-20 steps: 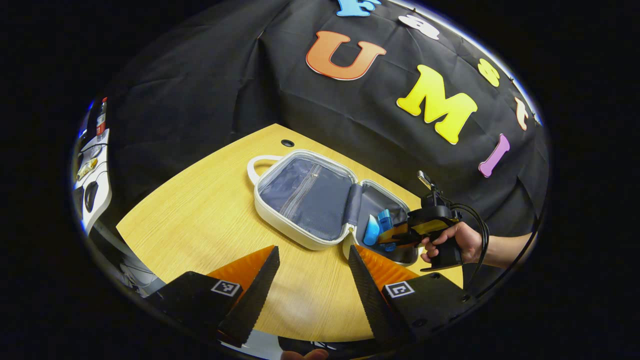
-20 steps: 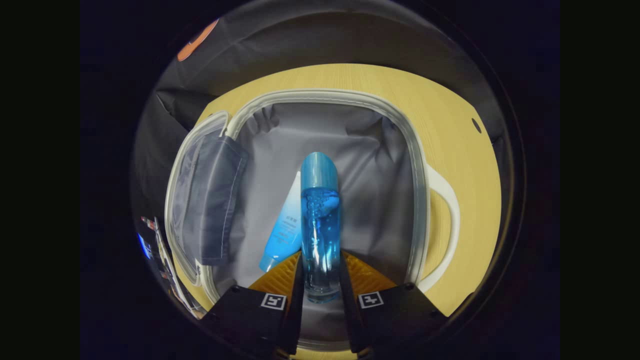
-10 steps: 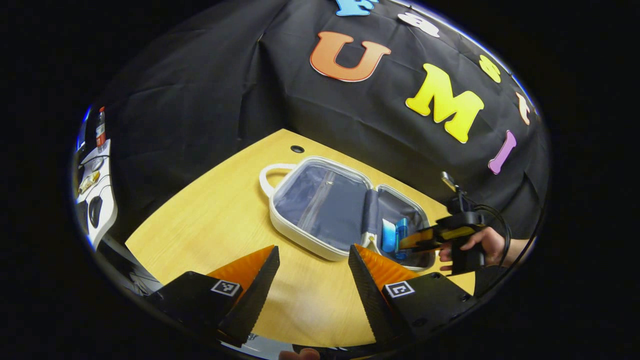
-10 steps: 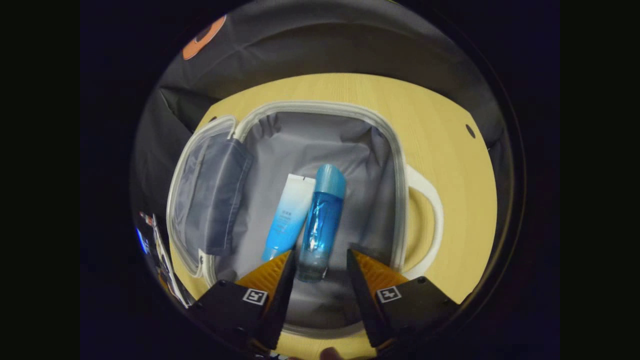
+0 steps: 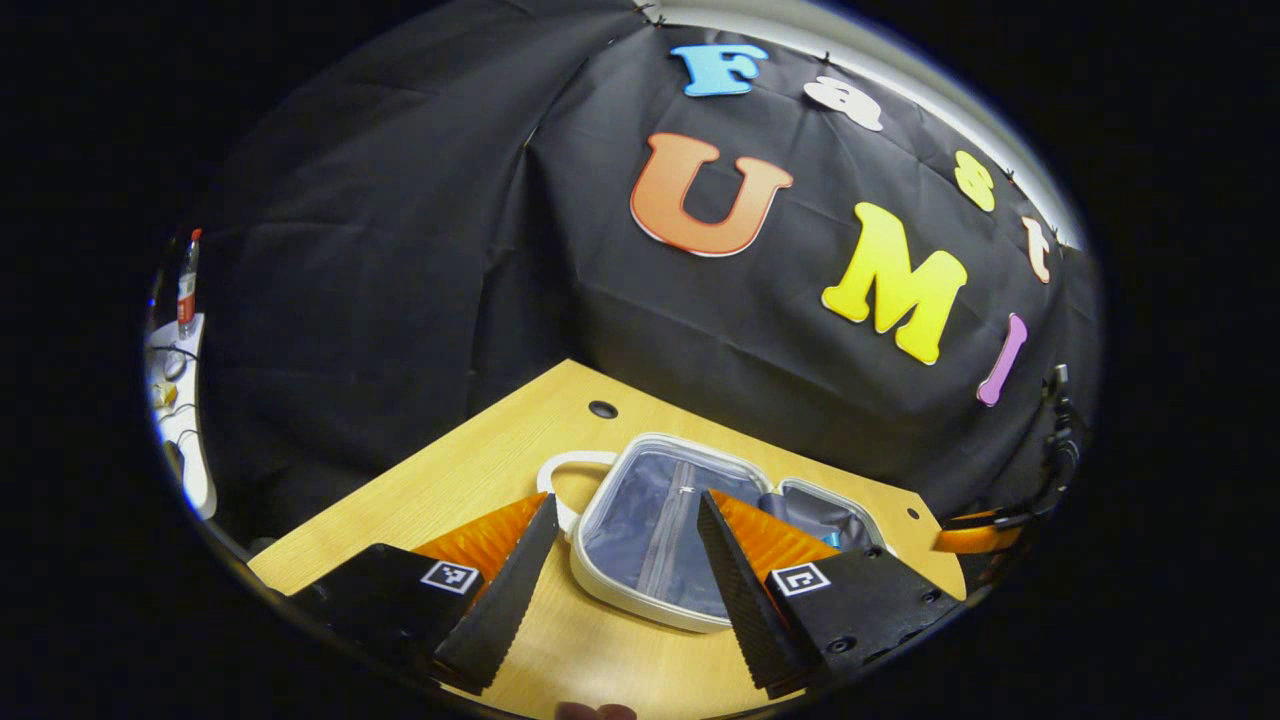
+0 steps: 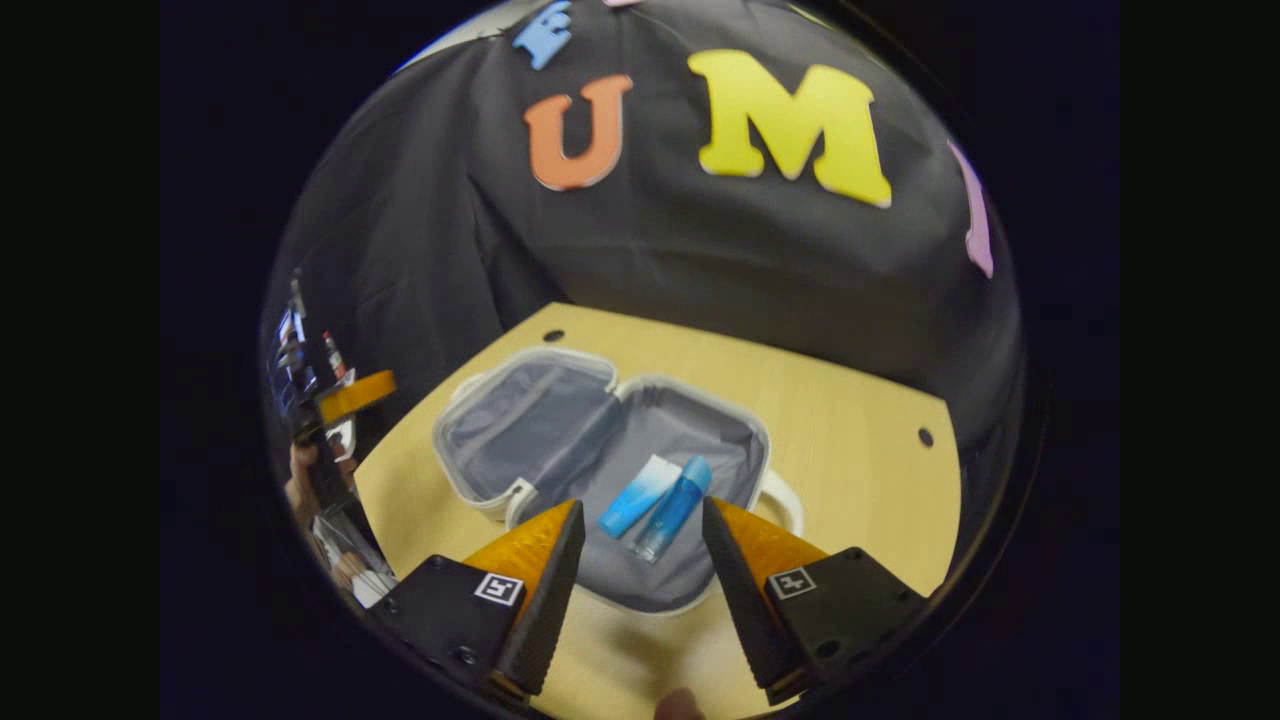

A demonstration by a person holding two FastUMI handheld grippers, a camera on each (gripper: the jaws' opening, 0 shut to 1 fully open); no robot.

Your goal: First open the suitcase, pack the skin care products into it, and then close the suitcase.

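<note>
A small white hard-shell suitcase with grey fabric lining (image 6: 520,420) lies wide open, both halves flat. In its right half a blue-and-white squeeze tube (image 6: 638,496) and a clear blue bottle with a blue cap (image 6: 673,508) lie side by side, touching.

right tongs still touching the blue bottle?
Apart. The right gripper view shows the right tongs open and pulled back above the suitcase, with the blue bottle lying inside beside the tube.

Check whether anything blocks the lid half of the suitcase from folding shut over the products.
Nothing visible does. The tube and bottle lie flat inside the right half of the suitcase, below its rim. The lid half lies open and bare, and both hand-held grippers are off it.
</note>
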